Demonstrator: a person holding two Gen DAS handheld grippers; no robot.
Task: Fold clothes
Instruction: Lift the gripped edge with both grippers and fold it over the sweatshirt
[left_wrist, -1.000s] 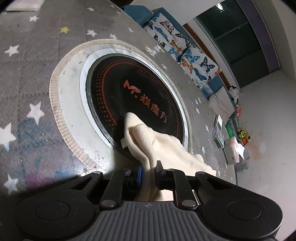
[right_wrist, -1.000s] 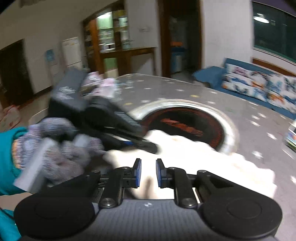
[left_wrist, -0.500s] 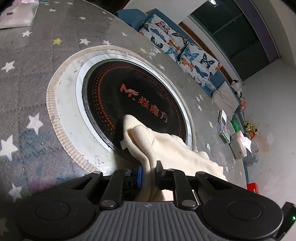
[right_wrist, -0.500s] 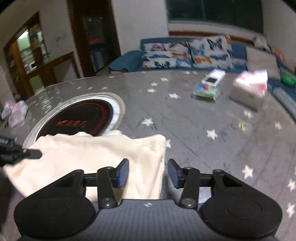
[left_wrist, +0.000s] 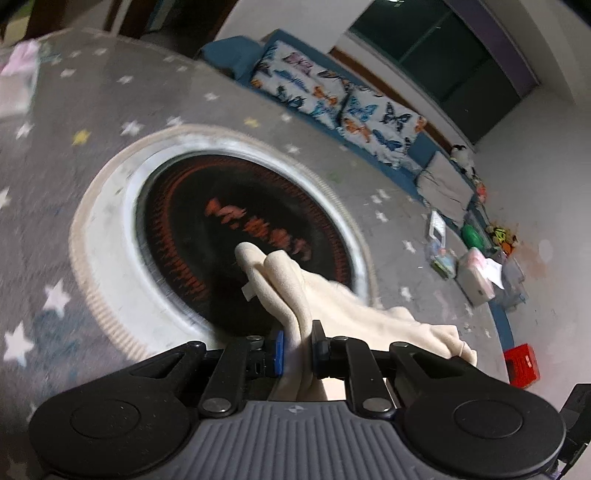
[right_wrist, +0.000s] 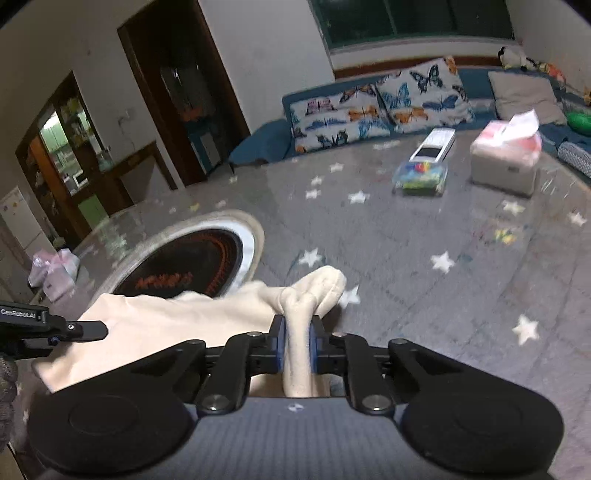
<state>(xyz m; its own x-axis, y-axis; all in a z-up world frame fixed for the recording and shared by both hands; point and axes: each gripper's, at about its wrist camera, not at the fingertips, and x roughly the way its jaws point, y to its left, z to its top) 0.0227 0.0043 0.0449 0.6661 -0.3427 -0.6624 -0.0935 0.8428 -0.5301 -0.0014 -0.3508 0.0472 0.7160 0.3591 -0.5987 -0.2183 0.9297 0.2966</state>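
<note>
cloth: cream cloth (right_wrist: 177, 325), bunched, spread over the starry table (right_wrist: 424, 266) and partly over the round black hotplate (left_wrist: 229, 229)
right gripper (right_wrist: 297, 345): clamped on one bunched corner
left gripper (left_wrist: 295, 349): pinching the opposite end
key bit: cloth runs sideways between them, so I'd guess both ends lift together

A home, plainly a living and dining room; round table (right_wrist: 424, 258) under a grey star-printed cover with a built-in induction hob (left_wrist: 243, 240) at its centre; blue sofa (right_wrist: 266, 142) along the wall with butterfly-print cushions (right_wrist: 424, 92); tissue box (right_wrist: 506, 162) and toys on the tabletop; plush toys on the sofa; wooden doorway (right_wrist: 173, 88) beyond, leading toward a lit kitchen with a fridge (right_wrist: 22, 225)
</note>
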